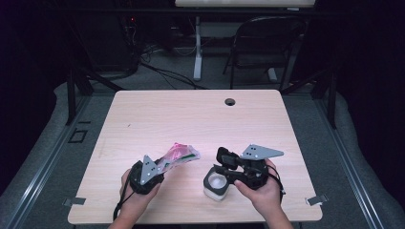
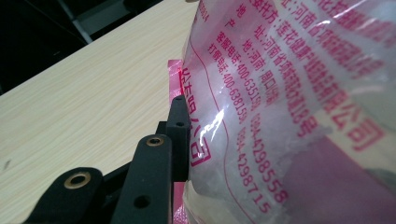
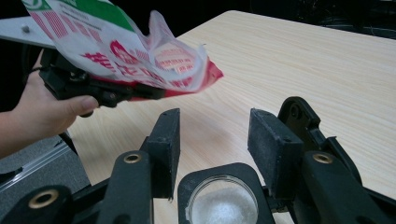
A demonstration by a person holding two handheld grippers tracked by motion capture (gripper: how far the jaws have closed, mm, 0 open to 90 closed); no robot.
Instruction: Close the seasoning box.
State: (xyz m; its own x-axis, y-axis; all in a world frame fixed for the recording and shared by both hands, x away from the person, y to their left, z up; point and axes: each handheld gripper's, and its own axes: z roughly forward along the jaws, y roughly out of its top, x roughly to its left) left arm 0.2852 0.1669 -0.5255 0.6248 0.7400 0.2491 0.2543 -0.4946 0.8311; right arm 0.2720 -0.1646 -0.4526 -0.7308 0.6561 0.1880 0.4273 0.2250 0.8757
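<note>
Both hands low — left tool (image 1: 160,172) gripping bag (image 1: 179,155), right tool (image 1: 224,164) agape.

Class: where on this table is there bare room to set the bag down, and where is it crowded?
Bare: the table from the cable hole back edge down to the bag. Crowded: the near edge, with left gripper, jar and right gripper.

Glossy clear plastic bag (image 2: 289,107); matt pale wood-grain table (image 1: 191,114).

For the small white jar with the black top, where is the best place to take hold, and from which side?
Grip the small white jar with the black top low on its white walls, from the right side, tongs level. Its mouth is open with white powder inside, so coming from above risks spilling.
</note>
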